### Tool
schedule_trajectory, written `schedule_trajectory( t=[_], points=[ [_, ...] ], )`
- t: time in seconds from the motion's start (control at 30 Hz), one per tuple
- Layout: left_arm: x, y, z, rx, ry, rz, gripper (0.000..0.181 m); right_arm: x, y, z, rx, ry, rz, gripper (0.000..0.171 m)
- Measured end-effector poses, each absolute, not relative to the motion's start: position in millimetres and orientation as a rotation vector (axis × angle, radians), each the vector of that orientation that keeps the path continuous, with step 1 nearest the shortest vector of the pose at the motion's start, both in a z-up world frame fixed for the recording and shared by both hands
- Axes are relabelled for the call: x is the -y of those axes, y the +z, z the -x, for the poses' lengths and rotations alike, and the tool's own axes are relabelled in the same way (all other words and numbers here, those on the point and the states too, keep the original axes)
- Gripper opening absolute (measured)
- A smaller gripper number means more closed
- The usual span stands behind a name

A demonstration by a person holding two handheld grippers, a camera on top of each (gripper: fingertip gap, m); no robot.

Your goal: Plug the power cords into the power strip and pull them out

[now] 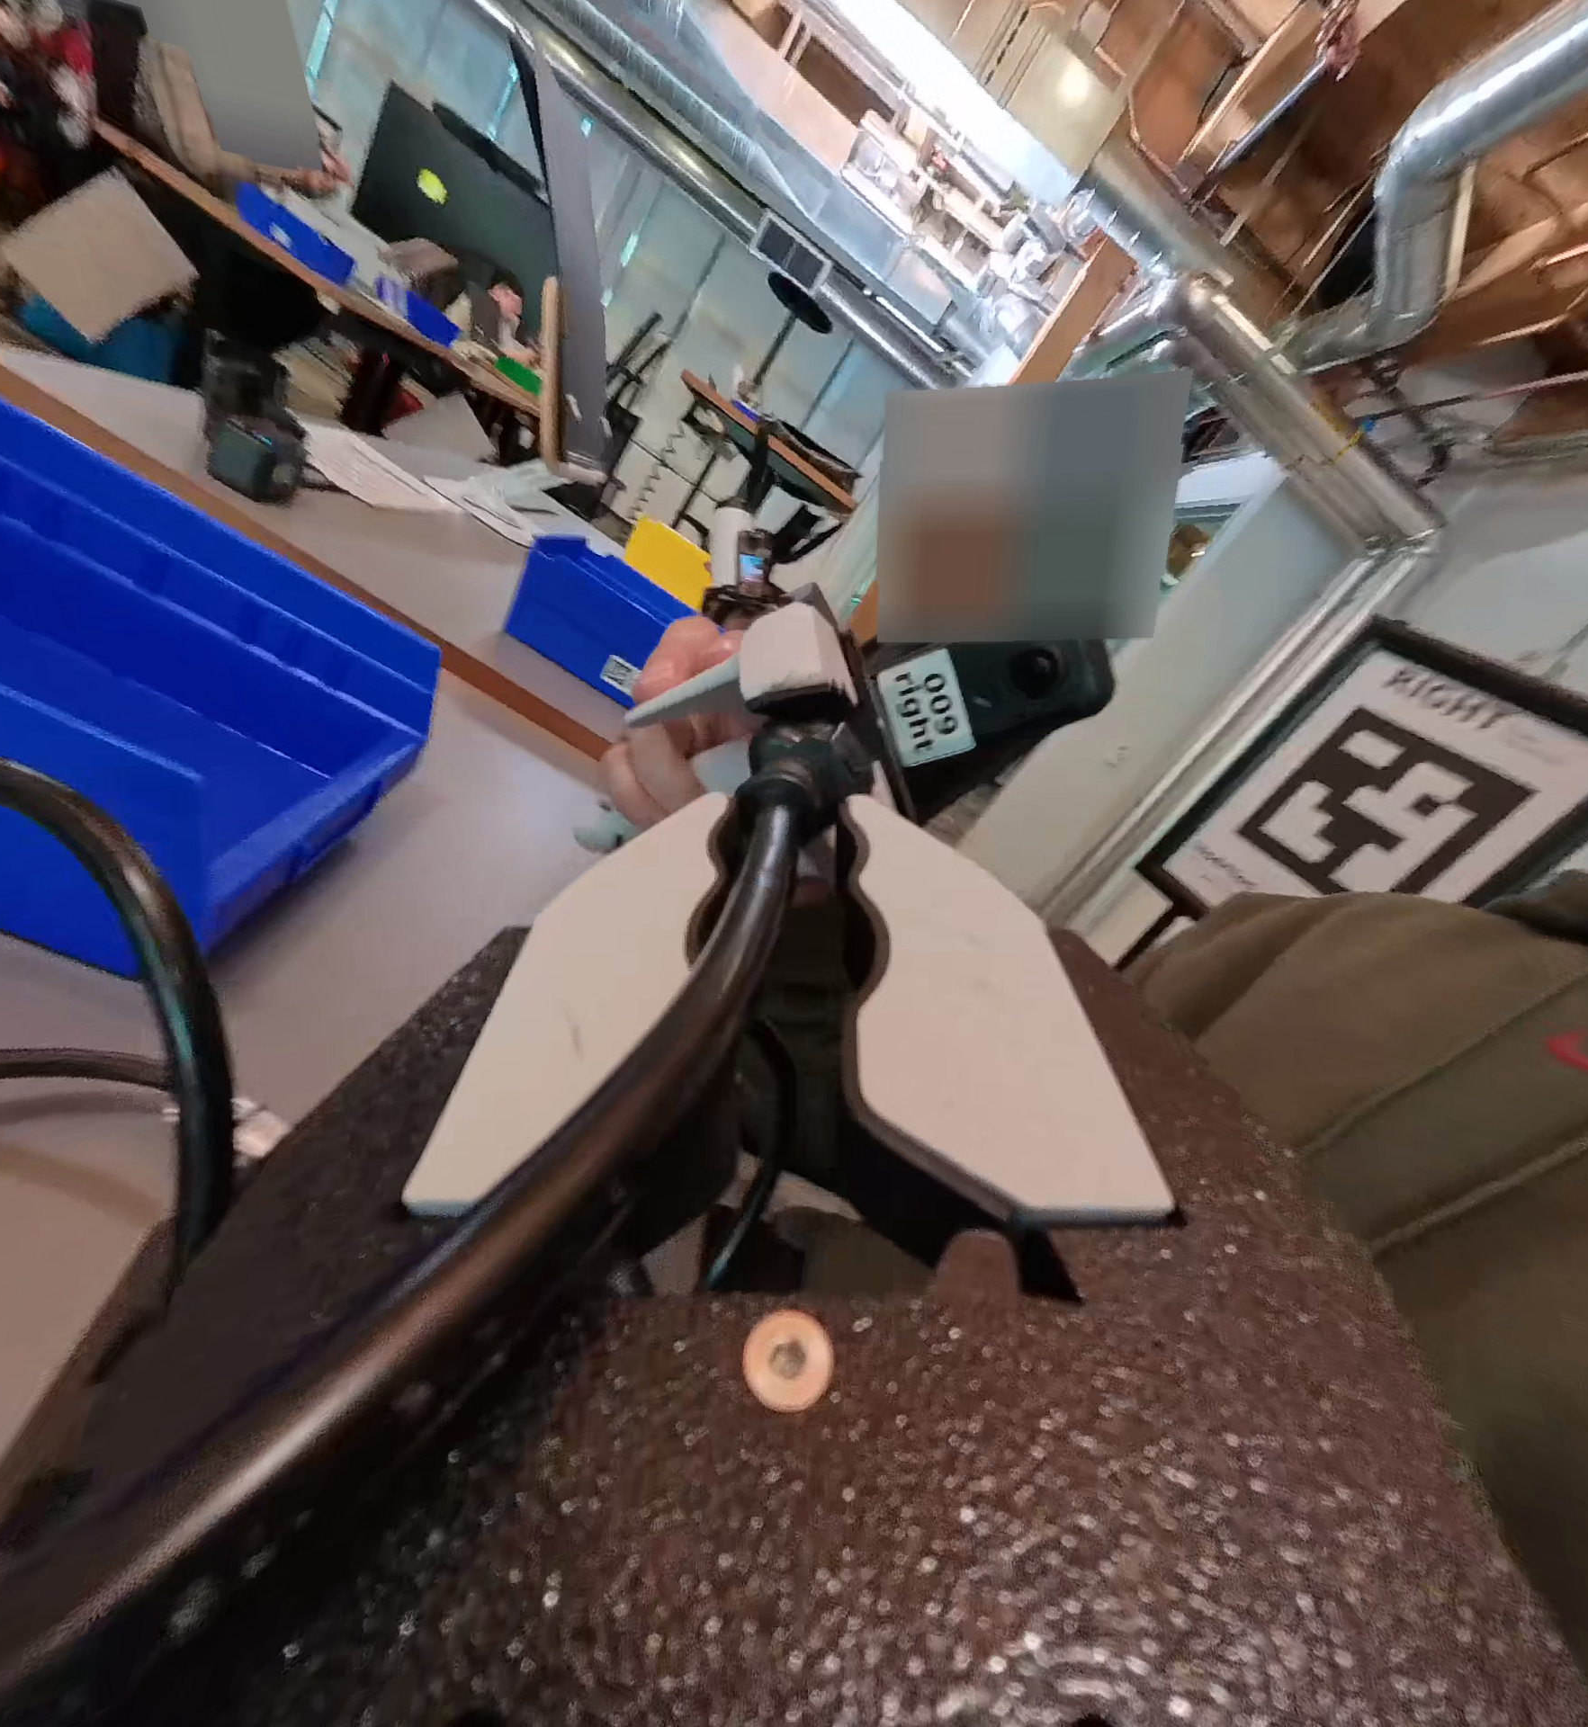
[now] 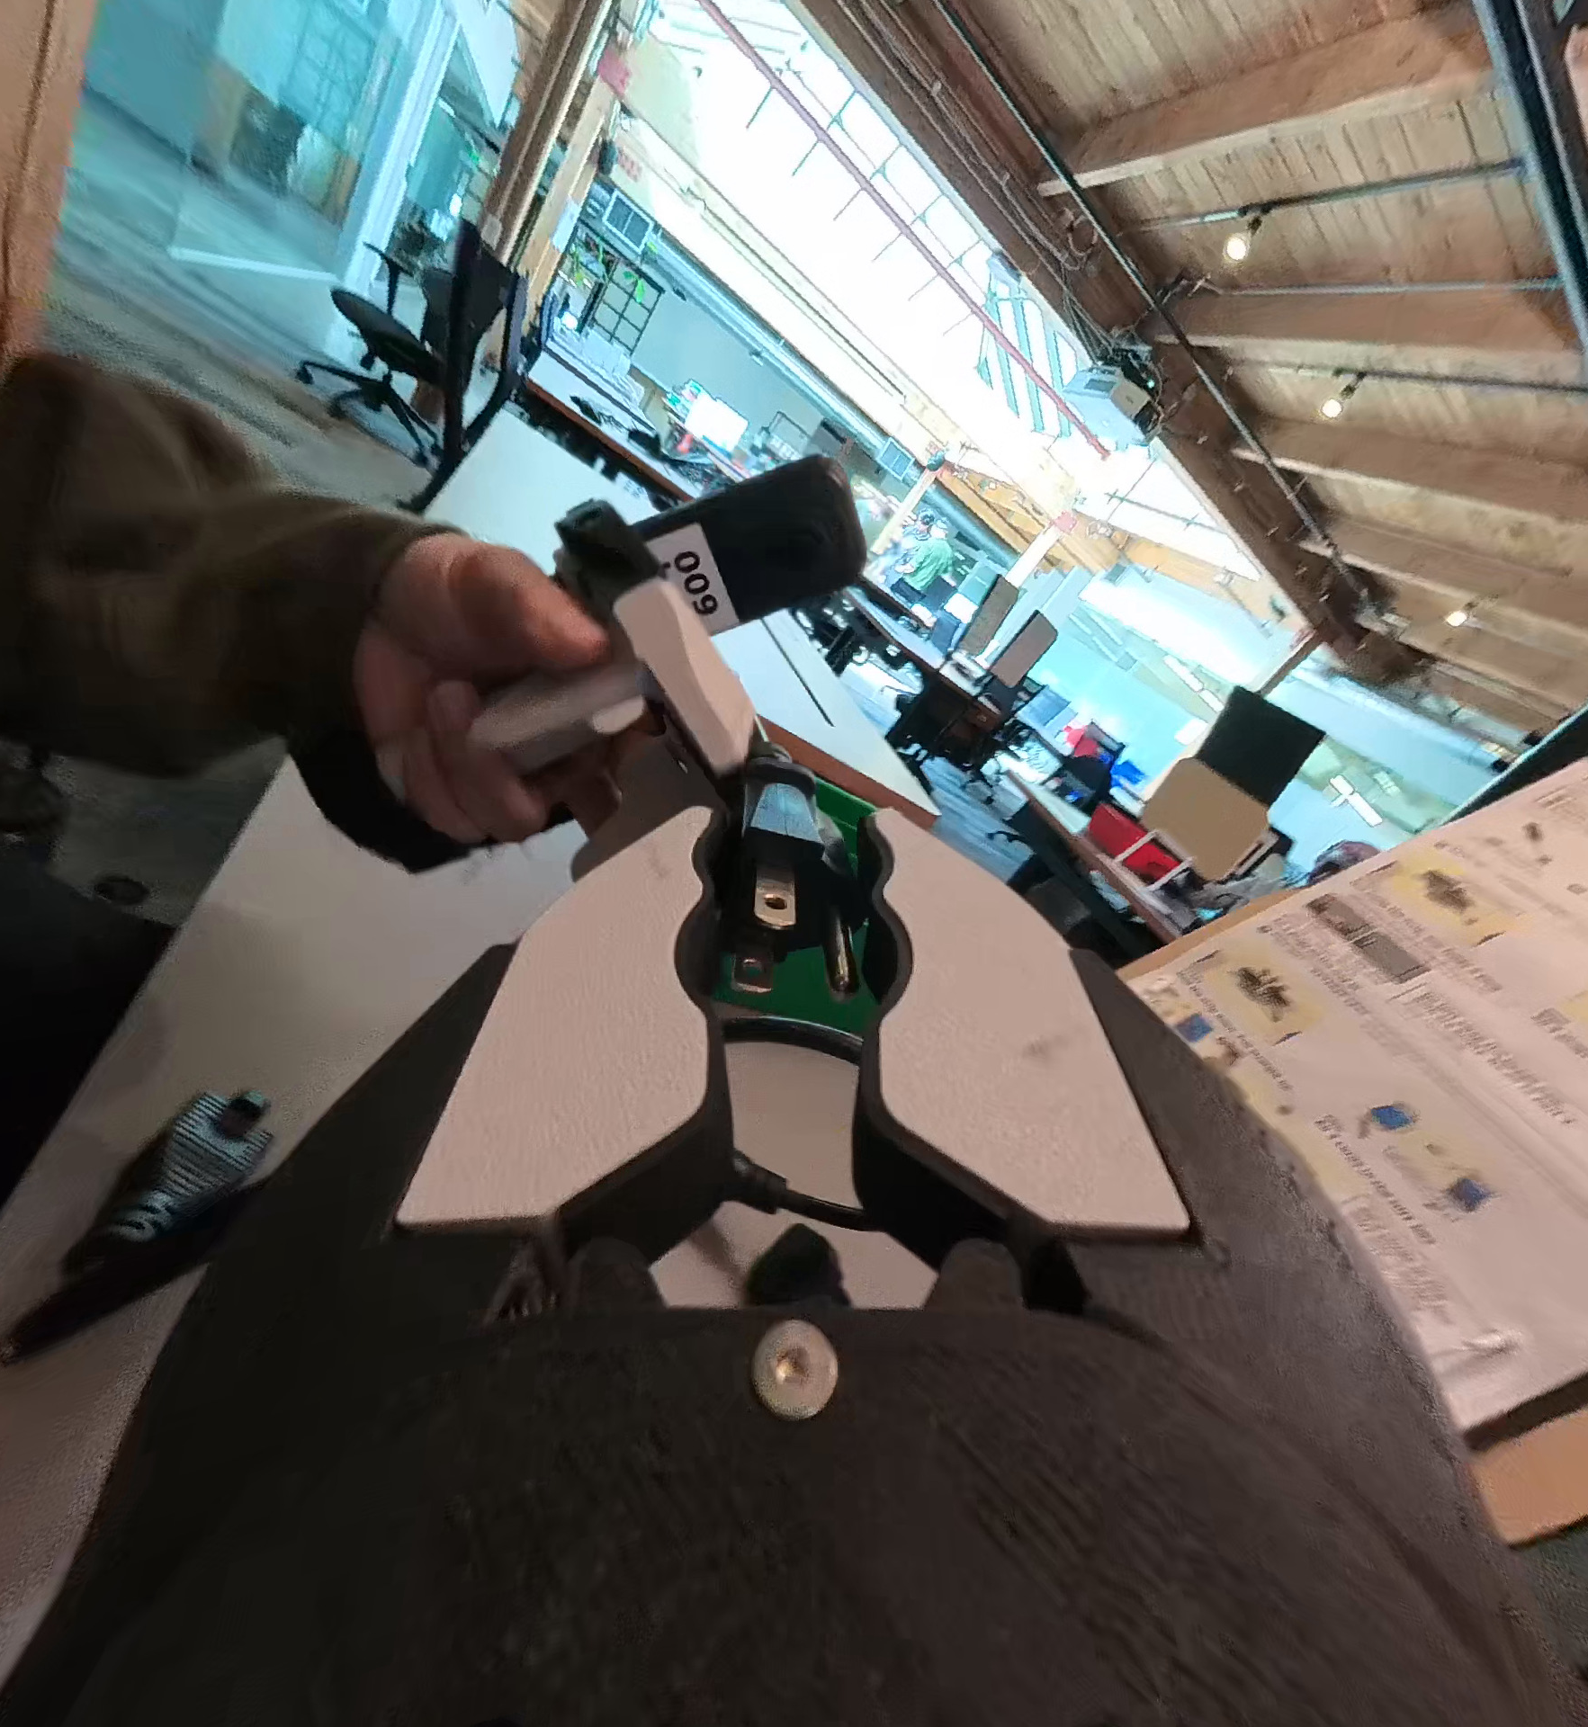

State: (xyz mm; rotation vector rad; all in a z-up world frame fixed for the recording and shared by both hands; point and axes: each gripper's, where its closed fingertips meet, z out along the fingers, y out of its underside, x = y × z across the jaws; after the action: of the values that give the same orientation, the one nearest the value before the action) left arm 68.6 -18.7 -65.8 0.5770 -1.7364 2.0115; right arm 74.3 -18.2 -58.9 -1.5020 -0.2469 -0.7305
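A black three-prong plug (image 2: 785,860) on a black power cord (image 1: 659,1047) is held up in the air between my two grippers, which face each other. My left gripper (image 1: 782,813) is shut on the plug's cord end (image 1: 794,762), and the cord runs back between its white fingers (image 1: 584,1009). My right gripper (image 2: 792,827) stands open around the plug body, with small gaps on both sides and the prongs pointing at its camera. Each gripper shows in the other's view, the right in the left wrist view (image 1: 794,682) and the left in the right wrist view (image 2: 724,738). No power strip is in view.
A large blue bin (image 1: 163,673) and a smaller blue bin (image 1: 584,617) stand on the grey table (image 1: 453,841). The cord loops at the left (image 1: 163,934). A green bin (image 2: 799,991) sits behind the plug. A printed sheet on a board (image 2: 1425,1121) lies at the right. A striped object (image 2: 182,1168) lies at the left. My two grippers' fingertips are within a few centimetres of each other.
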Motion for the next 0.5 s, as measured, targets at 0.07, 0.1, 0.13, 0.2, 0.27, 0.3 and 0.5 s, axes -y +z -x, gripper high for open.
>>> schedule_trajectory(
  t=[0.07,0.1,0.13,0.2,0.27,0.3,0.5],
  points=[
    [19,-61,-65,1.672,1.948,-0.579,0.029,19,-60,-74,0.305,-0.824,1.510,0.026],
    [19,-62,-67,1.662,1.927,-0.614,0.028,19,-62,-74,0.335,-0.882,1.525,0.026],
    [19,-63,-70,1.660,1.917,-0.649,0.029,19,-64,-76,0.361,-0.939,1.543,0.026],
    [20,-69,-74,1.679,1.881,-0.700,0.028,17,-66,-74,0.404,-1.005,1.565,0.026],
    [19,-69,-71,1.676,1.851,-0.676,0.020,15,-70,-74,0.443,-1.059,1.608,0.025],
    [18,-71,-70,1.700,1.837,-0.673,0.018,14,-73,-74,0.458,-1.068,1.623,0.025],
    [6,-60,-72,2.060,1.964,-0.487,0.015,8,-69,-79,0.285,-0.864,1.563,0.039]
  ],
)
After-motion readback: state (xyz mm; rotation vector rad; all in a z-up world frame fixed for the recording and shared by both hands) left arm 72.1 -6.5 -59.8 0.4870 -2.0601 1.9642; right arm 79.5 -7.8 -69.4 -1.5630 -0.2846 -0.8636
